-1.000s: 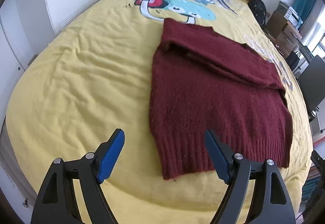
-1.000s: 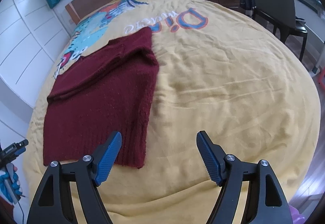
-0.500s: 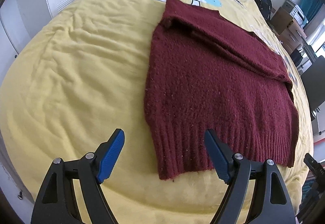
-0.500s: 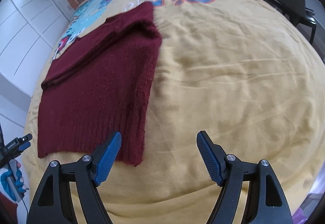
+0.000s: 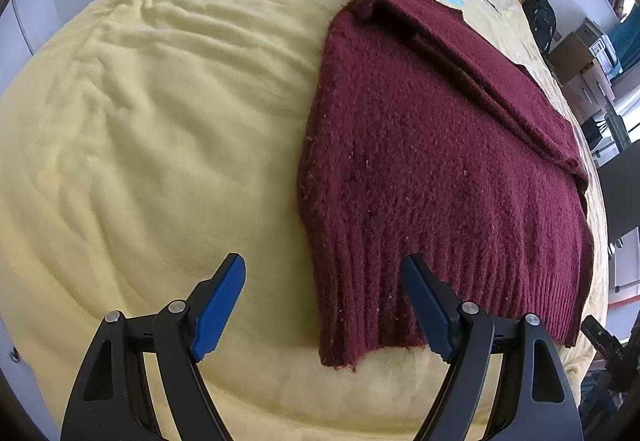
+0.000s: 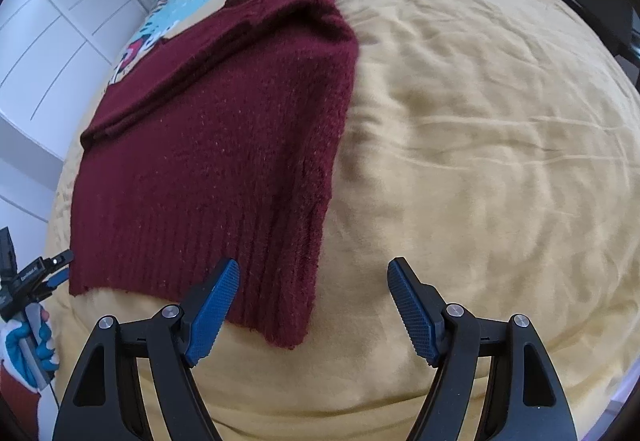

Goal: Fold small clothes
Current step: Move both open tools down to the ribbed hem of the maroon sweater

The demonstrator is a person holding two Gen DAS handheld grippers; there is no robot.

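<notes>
Sweater [image 5: 432, 161] flat on bed [image 5: 160, 141], hem nearest.

Maroon sweater [image 5: 432, 169], yellow bedspread [image 5: 160, 129], spread hand-held gripper [image 5: 324, 305]

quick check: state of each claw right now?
Left claw: open, empty, above the near left corner of the maroon sweater.
Right claw: open, empty, above the sweater's near right corner.

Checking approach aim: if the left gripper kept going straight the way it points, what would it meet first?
Probably the maroon sweater's ribbed hem corner, between the open left gripper's fingers, or the yellow bedspread beside it; depth is unclear.
</notes>
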